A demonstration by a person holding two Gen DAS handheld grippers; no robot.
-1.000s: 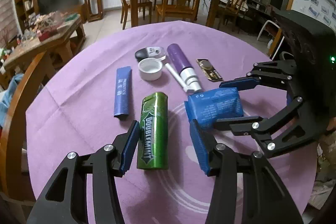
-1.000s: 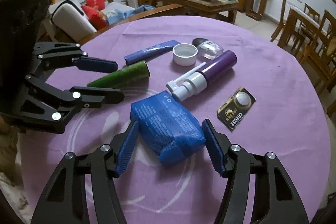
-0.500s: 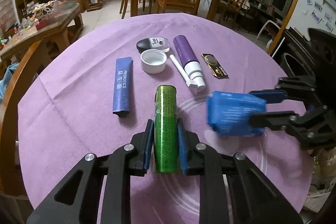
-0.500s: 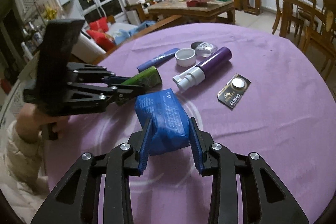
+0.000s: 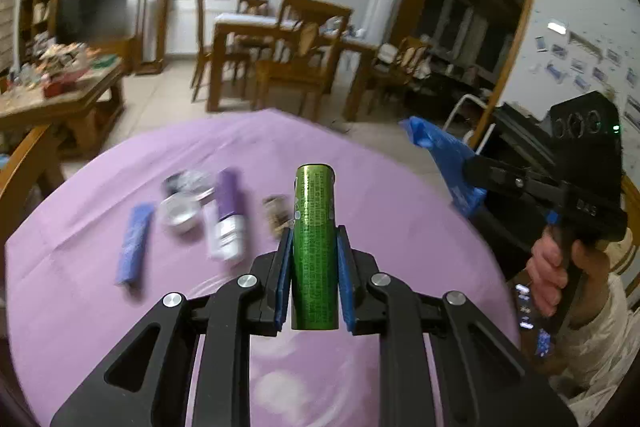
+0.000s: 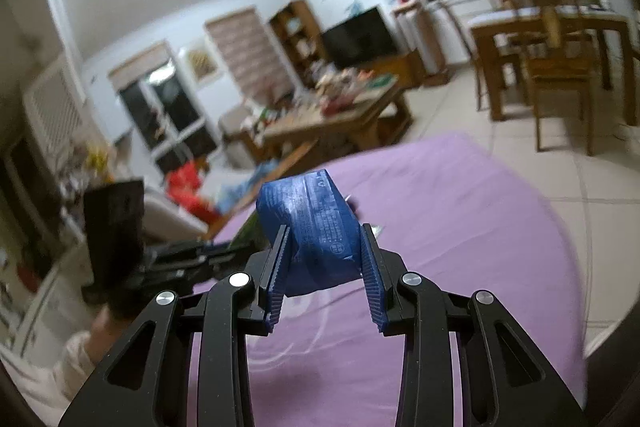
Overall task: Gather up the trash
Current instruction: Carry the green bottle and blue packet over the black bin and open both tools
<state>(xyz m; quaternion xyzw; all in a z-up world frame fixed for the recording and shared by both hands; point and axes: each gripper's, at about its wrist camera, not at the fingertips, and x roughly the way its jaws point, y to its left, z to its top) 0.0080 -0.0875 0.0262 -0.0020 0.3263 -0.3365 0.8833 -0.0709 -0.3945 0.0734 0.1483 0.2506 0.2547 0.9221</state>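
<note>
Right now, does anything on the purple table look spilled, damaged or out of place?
Nothing stands out. Left gripper clamps the green gum canister; right gripper squeezes the soft blue packet. Remaining litter on the purple tablecloth is blurred.

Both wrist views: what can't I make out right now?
- Left view: items left on the purple table are motion-blurred; labels unreadable.
- Right view: those items are hidden behind the blue packet.
- Neither view shows a trash bin.
- Green tube: print too small to read.
</note>
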